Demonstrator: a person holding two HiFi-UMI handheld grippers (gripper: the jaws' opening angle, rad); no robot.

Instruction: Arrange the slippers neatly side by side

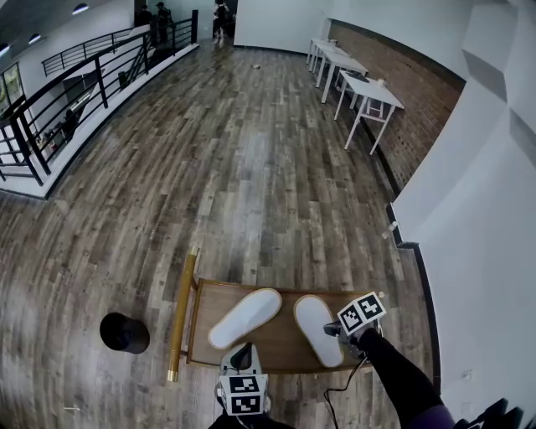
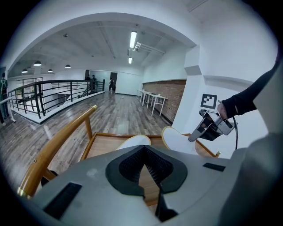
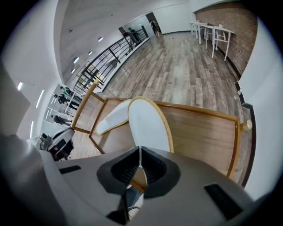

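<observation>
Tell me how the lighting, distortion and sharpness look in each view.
Head view: fisheye bows the floor planks; even light, left slipper and right slipper sharp with faint shadows. Left gripper view: dark round vignette, ceiling strip light blown out, the left tool up close looks soft. Right gripper view: same vignette, right slipper crisp but its white nearly featureless.

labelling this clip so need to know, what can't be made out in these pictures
Head view: the heel of the right slipper is hidden under the right tool and its marker cube.
Head view: the near edge of the wooden tray is partly covered by the left tool.
Head view: the black round thing on the floor shows only its top; what it is, unclear.
Head view: the far people are too small.
</observation>
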